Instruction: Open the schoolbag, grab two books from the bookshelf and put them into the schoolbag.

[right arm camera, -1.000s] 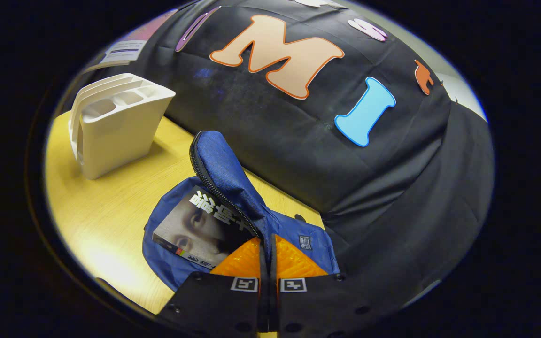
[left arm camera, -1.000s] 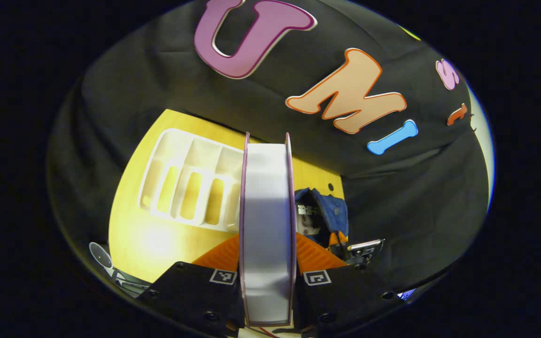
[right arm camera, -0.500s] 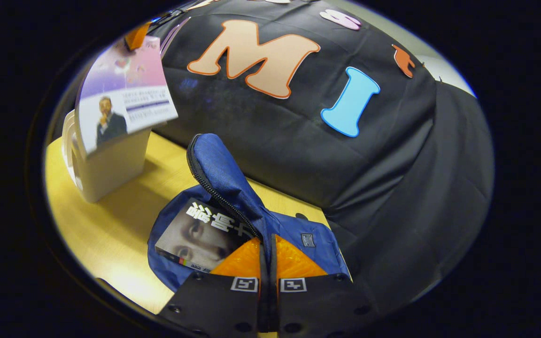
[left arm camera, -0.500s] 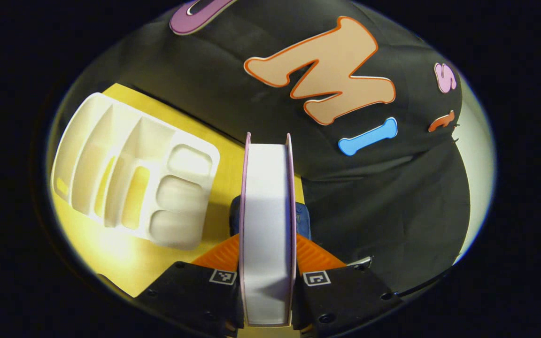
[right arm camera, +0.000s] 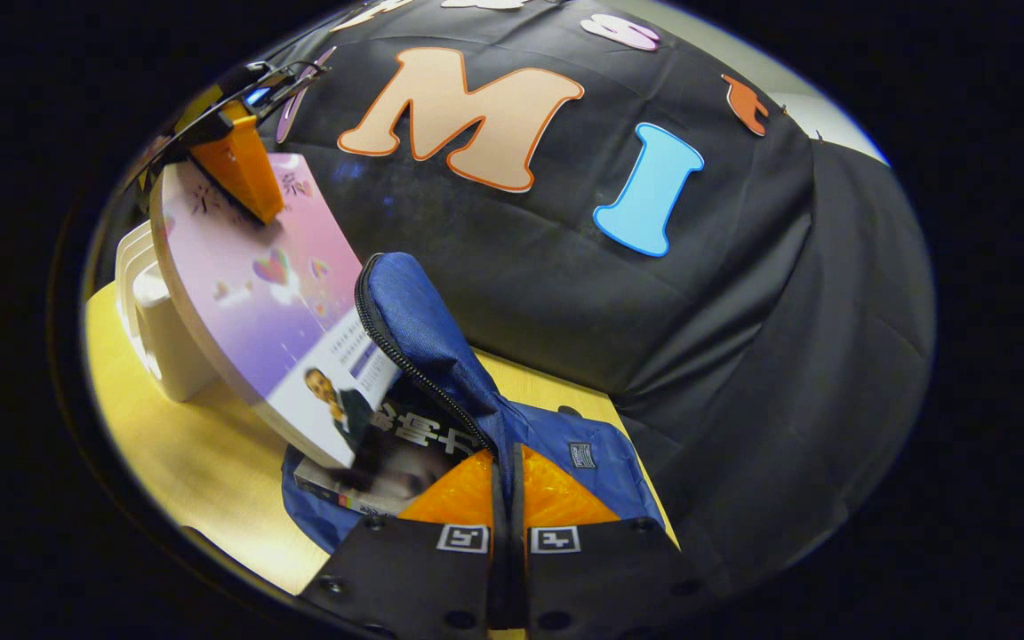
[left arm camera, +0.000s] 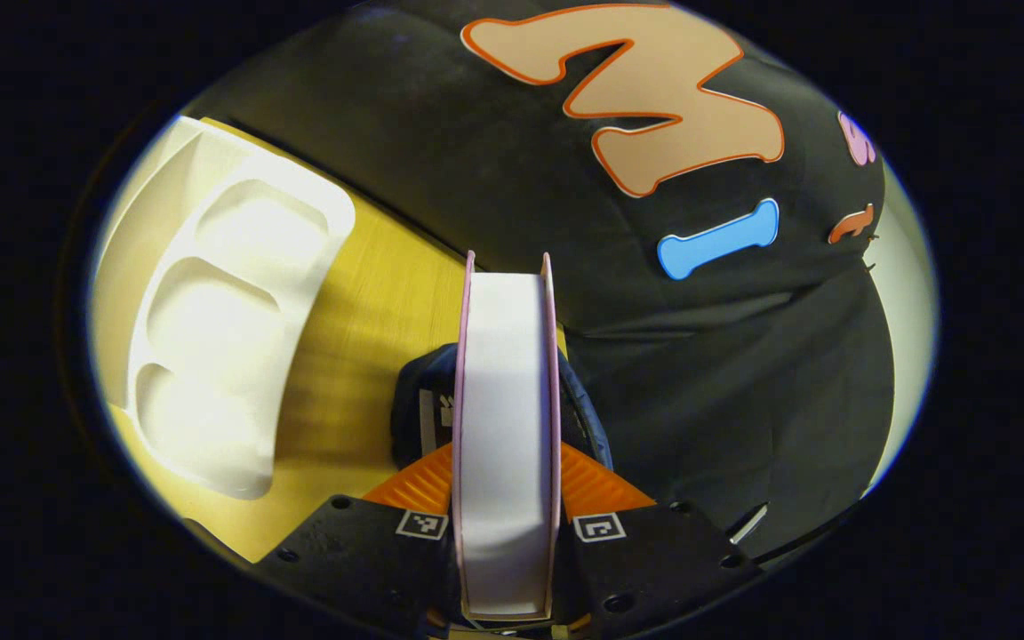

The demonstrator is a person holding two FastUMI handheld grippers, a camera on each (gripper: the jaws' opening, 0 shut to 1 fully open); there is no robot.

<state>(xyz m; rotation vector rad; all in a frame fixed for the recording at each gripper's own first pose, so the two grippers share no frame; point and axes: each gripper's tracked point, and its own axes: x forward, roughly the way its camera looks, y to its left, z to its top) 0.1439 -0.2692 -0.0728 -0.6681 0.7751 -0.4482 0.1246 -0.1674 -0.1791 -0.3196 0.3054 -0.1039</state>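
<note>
Schoolbag (right arm camera: 565, 444): blue fabric, lying on the yellow wood-grain desk (right arm camera: 183, 453) against the black cloth wall; zip undone, its flap (right arm camera: 423, 338) lifted upright with the black zipper teeth along the edge.

First book (right arm camera: 379, 462): dark cover with a face and white characters, lying flat inside the schoolbag's open mouth, partly under the second book.

Second book (right arm camera: 272, 302): thick, with a lilac-to-white cover carrying hearts and a small portrait; tilted, its lower corner over the schoolbag's opening and above the first book. In the left gripper view it stands edge-on, white page block (left arm camera: 505, 427) between pink covers, with the schoolbag directly behind it.

Left gripper (left arm camera: 505, 507): jaws parted to the book's thickness and clamped on both covers; seen in the right gripper view (right arm camera: 236, 169) at the book's upper end.

Right gripper (right arm camera: 507, 498): jaws closed together, pinching the base of the schoolbag's flap and holding it up.

Bookshelf (left arm camera: 219, 311): white plastic divided organiser, on the desk to the left of the schoolbag
</note>
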